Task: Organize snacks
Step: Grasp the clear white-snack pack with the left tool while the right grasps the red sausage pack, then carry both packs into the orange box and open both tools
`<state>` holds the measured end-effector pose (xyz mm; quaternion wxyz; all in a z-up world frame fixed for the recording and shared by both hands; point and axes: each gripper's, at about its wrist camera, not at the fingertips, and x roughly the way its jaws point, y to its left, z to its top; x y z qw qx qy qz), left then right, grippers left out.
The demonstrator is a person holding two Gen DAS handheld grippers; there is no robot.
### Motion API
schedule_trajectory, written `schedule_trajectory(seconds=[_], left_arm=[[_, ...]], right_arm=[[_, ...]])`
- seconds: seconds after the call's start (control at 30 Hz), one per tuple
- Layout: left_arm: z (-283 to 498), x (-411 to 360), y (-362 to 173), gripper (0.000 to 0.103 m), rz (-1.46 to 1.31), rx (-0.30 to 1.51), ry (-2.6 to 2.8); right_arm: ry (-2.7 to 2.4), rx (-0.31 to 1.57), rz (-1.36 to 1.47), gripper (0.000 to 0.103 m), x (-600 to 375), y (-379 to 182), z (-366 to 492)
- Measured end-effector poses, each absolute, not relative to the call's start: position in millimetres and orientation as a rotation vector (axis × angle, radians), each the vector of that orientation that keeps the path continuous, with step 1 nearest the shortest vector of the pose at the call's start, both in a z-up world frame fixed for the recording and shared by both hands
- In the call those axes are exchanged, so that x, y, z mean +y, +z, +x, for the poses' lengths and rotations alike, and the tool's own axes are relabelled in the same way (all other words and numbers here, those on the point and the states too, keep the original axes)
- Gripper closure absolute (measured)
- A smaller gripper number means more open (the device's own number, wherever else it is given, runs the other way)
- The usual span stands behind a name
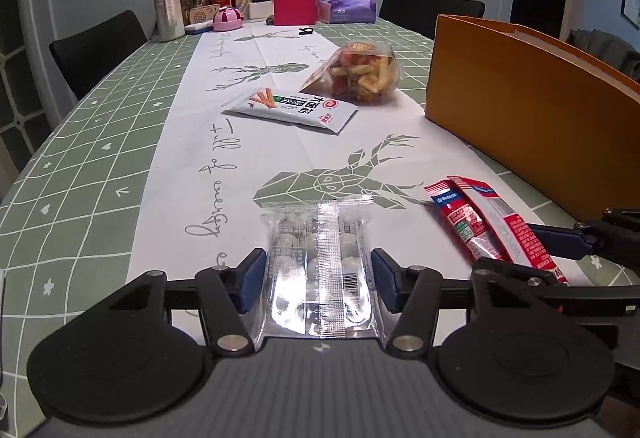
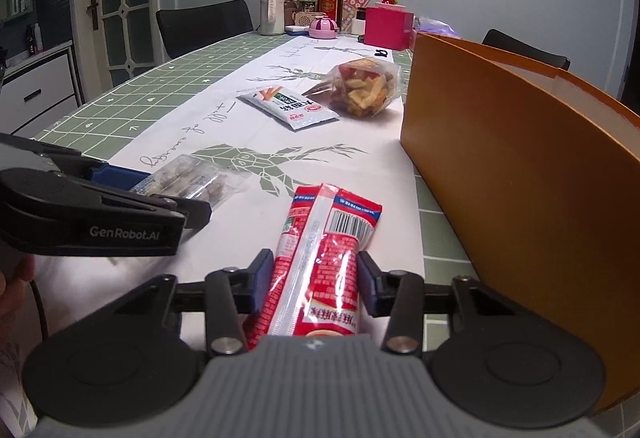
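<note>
Snacks: clear packet point(image 1: 320, 270) lying on the table point(image 1: 100, 197) between the left gripper's point(image 1: 319, 280) closed-in pads, near end hidden; red packet point(image 2: 320, 270) likewise clamped by the right gripper point(image 2: 316, 284). Orange box point(image 2: 520, 173) standing along the table's right edge, cut off by the frame.

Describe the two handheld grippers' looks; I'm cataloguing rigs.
Both match: the left gripper and right gripper have black linkage arms with silver pivot pins, blue finger pads, round black discs and a ribbed grey body. The left one's side reads GenRobot.AI, with a black cable behind.
</note>
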<state>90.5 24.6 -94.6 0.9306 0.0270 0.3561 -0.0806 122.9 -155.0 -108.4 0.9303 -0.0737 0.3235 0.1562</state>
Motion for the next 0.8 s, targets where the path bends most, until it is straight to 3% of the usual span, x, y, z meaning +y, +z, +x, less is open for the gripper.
schedule_trajectory(seconds=[0.13,0.8], left_arm=[[89.2,26.6,-90.4,0.04,0.039,0.749,-0.166],[103.7,-9.2,8.4,0.04,0.224,0.79,-0.361]], right_arm=[[0.319,0.665,-0.166,0.074,-155.3,-104.5,122.2],[0.475,0.694,-0.221,0.074,-199.4,-1.7,132.4]])
